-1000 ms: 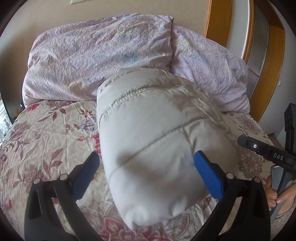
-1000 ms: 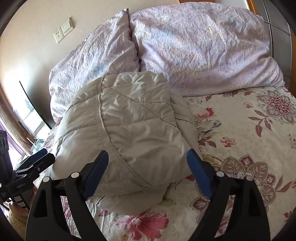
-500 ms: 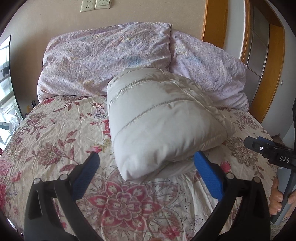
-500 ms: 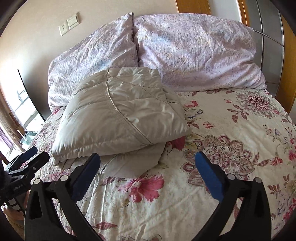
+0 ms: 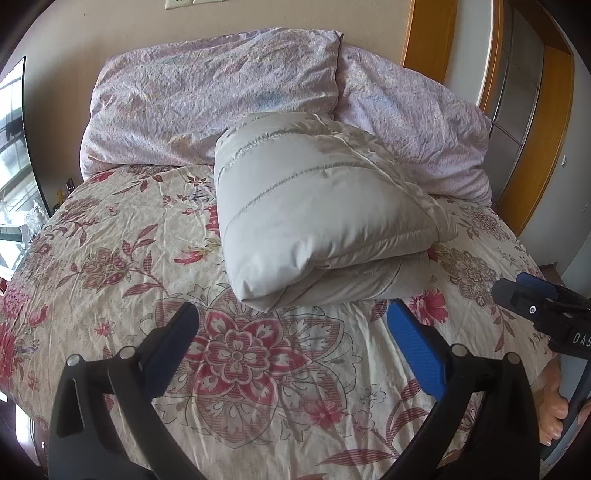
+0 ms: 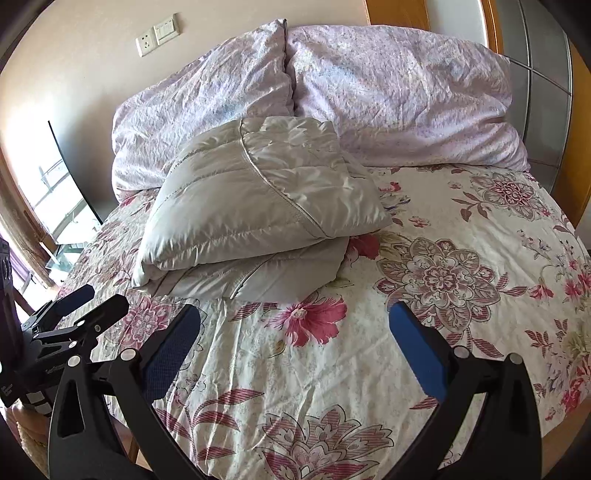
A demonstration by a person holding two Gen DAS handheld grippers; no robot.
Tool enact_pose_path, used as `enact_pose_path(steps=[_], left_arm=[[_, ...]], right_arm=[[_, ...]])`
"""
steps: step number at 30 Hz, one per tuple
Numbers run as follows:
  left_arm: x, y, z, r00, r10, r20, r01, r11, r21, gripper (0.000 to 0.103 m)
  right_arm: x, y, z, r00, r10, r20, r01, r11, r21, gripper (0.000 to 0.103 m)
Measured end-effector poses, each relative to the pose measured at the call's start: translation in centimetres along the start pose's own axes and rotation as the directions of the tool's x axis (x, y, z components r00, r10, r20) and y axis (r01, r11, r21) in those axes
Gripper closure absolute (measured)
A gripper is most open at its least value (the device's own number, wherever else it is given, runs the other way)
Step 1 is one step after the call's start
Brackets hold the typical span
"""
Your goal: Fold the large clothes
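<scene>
Jacket: one pale grey quilted puffer, folded into a thick bundle of stacked layers, lies on the flowered bedspread toward the head of the bed. Its far edge presses against the pillows; its near edge is a rounded fold facing the left wrist camera, with a lower layer sticking out beneath the top one. In the right wrist view the same jacket shows a seam running across its top panel and a loose lower flap at the near side.

Two lilac pillows lean against the wall, side by side and touching: one on the left, one on the right. One pair of wall switches or sockets sits above them.

Two grippers are in view, each with two blue pads. The left gripper hovers above the bedspread just short of the jacket's near edge, jaws spread wide and holding nothing. The right gripper is likewise spread wide and empty, also near the jacket's front edge but not touching it. Each camera catches the other tool at its frame edge, and part of the person's right hand grips a handle at the lower right of the left view.

Bare bedspread stretches between both tools and the jacket, and a wider strip of it lies to the jacket's right, up to the bed's edge. A window and a wooden door frame flank the bed.
</scene>
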State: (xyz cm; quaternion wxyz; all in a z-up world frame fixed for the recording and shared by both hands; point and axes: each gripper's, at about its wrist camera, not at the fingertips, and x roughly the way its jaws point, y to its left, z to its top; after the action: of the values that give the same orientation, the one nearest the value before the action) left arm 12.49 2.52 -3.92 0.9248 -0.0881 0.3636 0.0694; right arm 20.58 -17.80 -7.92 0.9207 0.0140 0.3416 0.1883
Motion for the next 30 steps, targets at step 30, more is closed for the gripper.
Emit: enact_pose_path(steps=[30], left_arm=[[-0.5, -1.1, -0.2, 0.997, -0.067, -0.040, 0.066, 0.998, -0.026, 0.002]], right_arm=[[-1.0, -0.2, -0.4, 0.999, 0.039, -0.032, -0.038, 0.999, 0.028, 0.001]])
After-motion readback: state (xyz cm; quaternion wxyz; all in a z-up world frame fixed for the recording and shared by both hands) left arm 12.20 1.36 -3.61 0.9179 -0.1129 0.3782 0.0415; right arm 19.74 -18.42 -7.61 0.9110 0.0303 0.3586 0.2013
